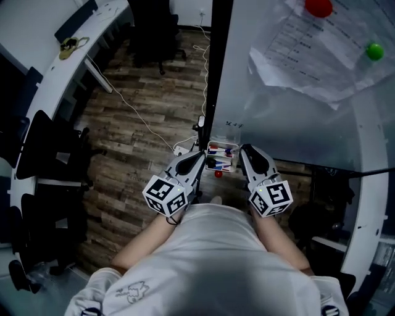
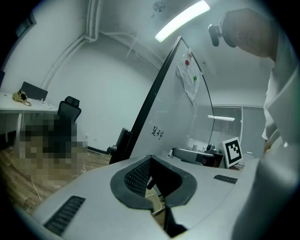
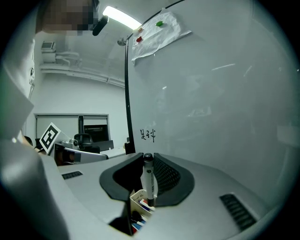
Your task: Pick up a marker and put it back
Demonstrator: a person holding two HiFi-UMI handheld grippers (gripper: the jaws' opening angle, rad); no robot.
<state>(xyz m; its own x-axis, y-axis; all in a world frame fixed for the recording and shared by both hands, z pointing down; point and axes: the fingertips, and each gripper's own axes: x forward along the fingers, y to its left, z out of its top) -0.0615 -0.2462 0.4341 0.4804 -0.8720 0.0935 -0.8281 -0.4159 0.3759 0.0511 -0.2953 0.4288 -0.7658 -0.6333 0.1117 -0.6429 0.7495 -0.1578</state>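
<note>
A small white marker tray (image 1: pixel 221 155) with several coloured markers hangs at the whiteboard's lower left edge. In the right gripper view, a white marker (image 3: pixel 148 182) with a black cap stands upright between the jaws, just above the tray (image 3: pixel 138 200). My right gripper (image 3: pixel 148 158) is shut on it. In the head view the right gripper (image 1: pixel 244 149) sits just right of the tray and the left gripper (image 1: pixel 200 155) just left of it. My left gripper (image 2: pixel 151 162) has its tips together with nothing held. A corner of the tray (image 2: pixel 156 203) shows below its jaws.
The whiteboard (image 1: pixel 290 105) fills the right side, with papers (image 1: pixel 321 49) pinned by a red magnet (image 1: pixel 318 7) and a green magnet (image 1: pixel 374 51). A small red object (image 1: pixel 218 174) sits below the tray. A curved white desk (image 1: pixel 52 74), dark chairs and a floor cable (image 1: pixel 139 117) lie left.
</note>
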